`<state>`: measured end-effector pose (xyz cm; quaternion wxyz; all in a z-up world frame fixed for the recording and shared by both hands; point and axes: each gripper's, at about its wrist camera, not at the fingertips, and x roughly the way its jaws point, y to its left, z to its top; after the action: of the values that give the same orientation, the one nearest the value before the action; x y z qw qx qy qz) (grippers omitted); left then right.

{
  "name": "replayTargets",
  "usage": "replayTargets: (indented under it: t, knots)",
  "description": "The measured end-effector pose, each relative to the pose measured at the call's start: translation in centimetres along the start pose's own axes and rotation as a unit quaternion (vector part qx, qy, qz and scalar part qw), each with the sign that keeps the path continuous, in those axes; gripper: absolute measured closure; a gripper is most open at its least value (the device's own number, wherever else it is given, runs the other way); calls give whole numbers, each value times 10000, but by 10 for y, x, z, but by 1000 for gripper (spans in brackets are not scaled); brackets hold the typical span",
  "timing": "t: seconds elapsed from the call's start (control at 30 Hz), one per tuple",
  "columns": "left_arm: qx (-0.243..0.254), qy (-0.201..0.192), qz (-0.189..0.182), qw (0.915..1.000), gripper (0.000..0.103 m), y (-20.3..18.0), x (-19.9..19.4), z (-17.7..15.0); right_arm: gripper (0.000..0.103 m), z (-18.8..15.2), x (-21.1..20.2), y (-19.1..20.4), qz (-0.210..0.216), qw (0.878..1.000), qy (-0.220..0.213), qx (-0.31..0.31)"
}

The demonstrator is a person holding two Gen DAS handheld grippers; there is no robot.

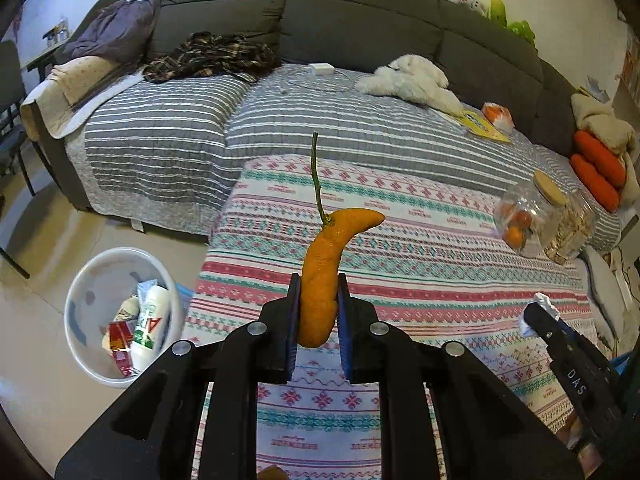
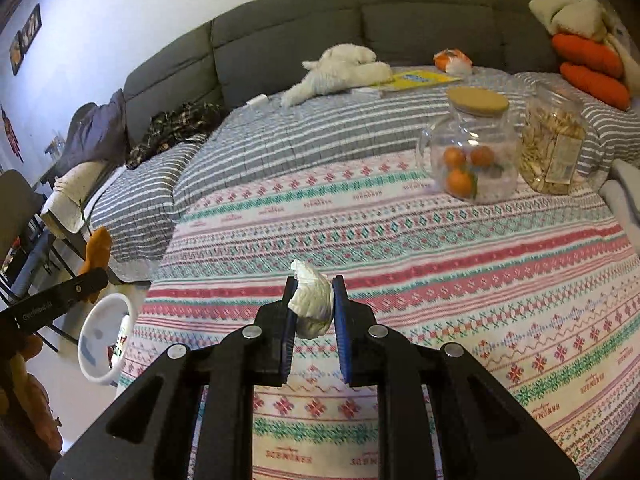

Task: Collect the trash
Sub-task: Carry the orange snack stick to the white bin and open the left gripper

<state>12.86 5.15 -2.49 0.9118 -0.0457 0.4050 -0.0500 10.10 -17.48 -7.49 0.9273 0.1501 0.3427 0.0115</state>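
Above, the left gripper (image 1: 318,300) is clamped on a curved orange peel (image 1: 326,272), its blue pads pressing both sides of the peel's lower half; a thin green stem (image 1: 316,176) rises from the peel's upper bend. Peel and gripper are held over a patterned cloth (image 1: 420,240) in red, teal and white bands. Left of the cloth, on the floor, stands a white bin (image 1: 80,340) that contains a bottle and wrappers. At lower right of the same view the right gripper's tip appears, with white paper in it. From the right wrist, the right gripper (image 2: 314,304) is closed on a crumpled tissue (image 2: 312,304), which bulges above and below the pads and is clear of the cloth. Two clear jars stand side by side at the cloth's far edge: one with a cork lid (image 2: 478,100) holds small oranges (image 2: 460,168), the other (image 2: 554,144) holds pale seeds. Behind lie a striped grey cover (image 2: 304,132) on a grey sofa (image 2: 400,12), a white plush (image 2: 344,70), a yellow book (image 2: 416,79) and dark plaid clothing (image 2: 172,128). At far left of this view the left gripper shows with the peel above the bin's rim.
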Motion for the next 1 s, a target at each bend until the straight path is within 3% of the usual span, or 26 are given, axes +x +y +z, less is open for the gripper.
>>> replayTargets:
  t: [0.5,0.73,1.0]
  knots:
    - [-446,-136,646,9968,87,81,-17,12,85,-7,21,59,242,9987,-60,-441]
    - [-824,-34,1061,9909,87,138,-18,12,85,-15,29,90,402,9967,-26,-703]
    - [-1145,30,1279,9852,86,182,-18,13,85,-23,35,116,489,9940,26,-975]
